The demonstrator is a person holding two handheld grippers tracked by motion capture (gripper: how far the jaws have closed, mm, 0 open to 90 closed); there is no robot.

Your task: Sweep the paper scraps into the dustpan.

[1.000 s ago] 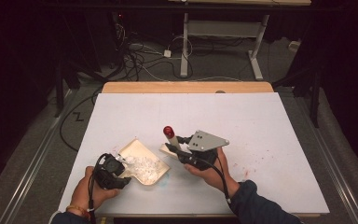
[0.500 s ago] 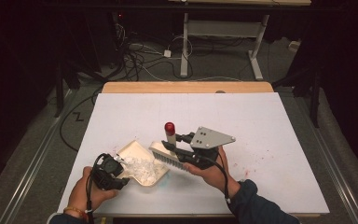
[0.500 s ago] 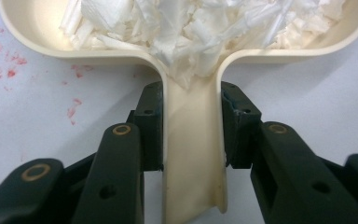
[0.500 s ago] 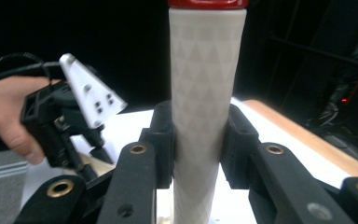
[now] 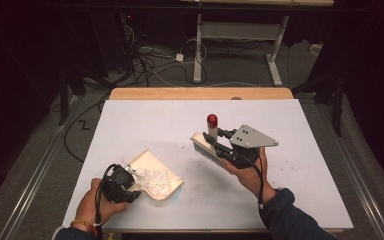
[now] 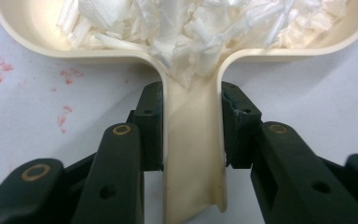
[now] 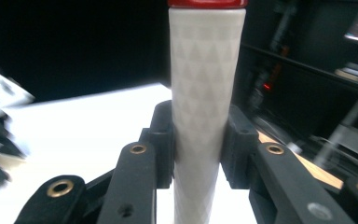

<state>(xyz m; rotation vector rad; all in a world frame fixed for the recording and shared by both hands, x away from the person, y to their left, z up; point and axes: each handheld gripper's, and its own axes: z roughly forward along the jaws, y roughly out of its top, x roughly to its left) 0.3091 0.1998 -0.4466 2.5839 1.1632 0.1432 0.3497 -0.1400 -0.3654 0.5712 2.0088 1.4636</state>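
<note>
A cream dustpan (image 5: 156, 176) lies near the table's front left, holding a heap of white paper shreds (image 5: 156, 180). My left gripper (image 5: 126, 181) is shut on the dustpan's handle (image 6: 193, 154), the pads pressing both its sides; the shreds (image 6: 191, 28) pile up in the pan ahead. My right gripper (image 5: 219, 146) is shut on the pale handle of a hand brush (image 5: 207, 148) with a red end cap (image 5: 212, 119), lifted off the table right of the pan. In the right gripper view the handle (image 7: 200, 116) stands upright between the jaws.
The white table top (image 5: 145, 122) has a few stray shreds (image 5: 181, 146) beyond the pan and faint red specks (image 5: 300, 162) at the right. A wooden edge (image 5: 200, 93) runs along the far side. Cables and a desk frame (image 5: 240, 35) sit on the dark floor behind.
My right gripper has carried the brush to the right and upward, away from the dustpan. The left gripper and the pan have stayed put.
</note>
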